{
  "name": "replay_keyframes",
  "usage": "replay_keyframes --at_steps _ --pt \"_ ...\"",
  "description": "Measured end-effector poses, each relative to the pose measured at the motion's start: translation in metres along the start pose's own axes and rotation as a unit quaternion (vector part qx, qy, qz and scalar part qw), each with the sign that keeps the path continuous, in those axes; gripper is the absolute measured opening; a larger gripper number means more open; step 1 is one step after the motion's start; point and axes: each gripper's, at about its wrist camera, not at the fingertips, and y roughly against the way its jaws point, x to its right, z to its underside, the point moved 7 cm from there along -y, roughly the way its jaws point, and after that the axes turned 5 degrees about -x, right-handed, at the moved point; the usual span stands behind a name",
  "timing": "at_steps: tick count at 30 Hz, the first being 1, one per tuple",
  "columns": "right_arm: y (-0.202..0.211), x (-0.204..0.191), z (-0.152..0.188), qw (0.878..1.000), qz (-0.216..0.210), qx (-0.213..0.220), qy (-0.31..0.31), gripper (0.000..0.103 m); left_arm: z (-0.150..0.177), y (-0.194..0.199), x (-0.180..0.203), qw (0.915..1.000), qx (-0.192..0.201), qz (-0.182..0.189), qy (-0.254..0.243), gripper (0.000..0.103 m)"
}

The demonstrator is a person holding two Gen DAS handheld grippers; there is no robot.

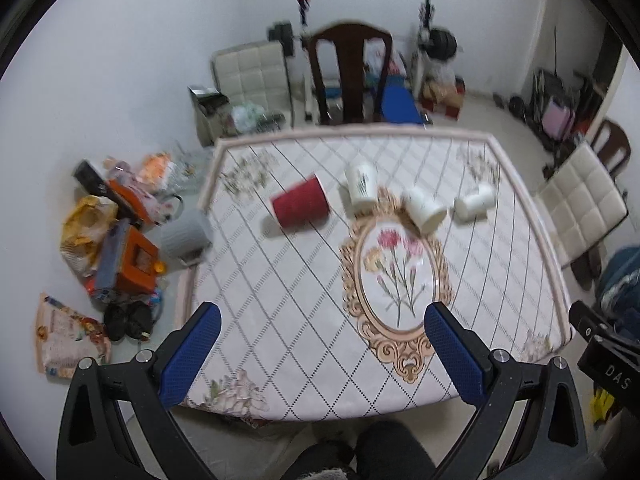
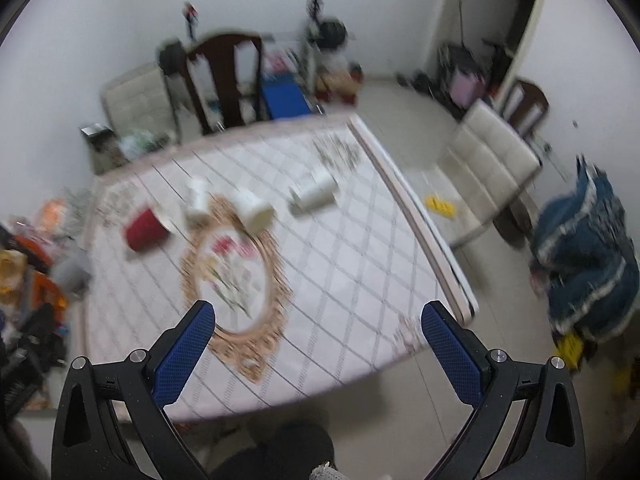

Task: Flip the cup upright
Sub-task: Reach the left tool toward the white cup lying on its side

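Observation:
Several cups lie in a row across the far half of the table (image 1: 280, 320). A red paper cup (image 1: 301, 207) lies on its side at the left; it also shows in the right wrist view (image 2: 145, 228). A white mug with a plant print (image 1: 361, 189) lies beside it, then a plain white cup (image 1: 425, 209) and a small white cup (image 1: 474, 202), both on their sides. My left gripper (image 1: 324, 316) is open and empty above the near table edge. My right gripper (image 2: 320, 314) is open and empty, well short of the cups.
A dark wooden chair (image 1: 350, 76) stands behind the table. White padded chairs (image 1: 580, 200) stand at the right. Bags, boxes and a grey bin (image 1: 186, 234) clutter the floor at the left. A blue garment (image 2: 588, 264) lies at the right. The right wrist view is motion-blurred.

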Motion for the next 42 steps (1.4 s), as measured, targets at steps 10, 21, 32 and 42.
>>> replay_keyframes --at_steps 10,21,32,42 --pt "-0.159 0.048 0.017 0.990 0.023 -0.139 -0.022 0.103 -0.017 -0.106 0.066 0.9941 -0.094 -0.010 -0.054 0.103" --pt "-0.283 0.096 -0.040 0.976 0.003 -0.215 -0.026 0.102 -0.106 -0.184 0.179 0.9783 -0.097 -0.035 -0.180 0.103" --pt "-0.368 0.144 -0.087 0.964 0.010 -0.258 -0.067 0.102 -0.159 -0.265 0.281 0.9164 -0.103 -0.042 -0.385 0.099" --pt "-0.402 0.175 -0.090 0.955 0.018 -0.280 -0.095 0.102 -0.151 -0.318 0.328 0.8760 -0.145 -0.026 -0.459 0.084"
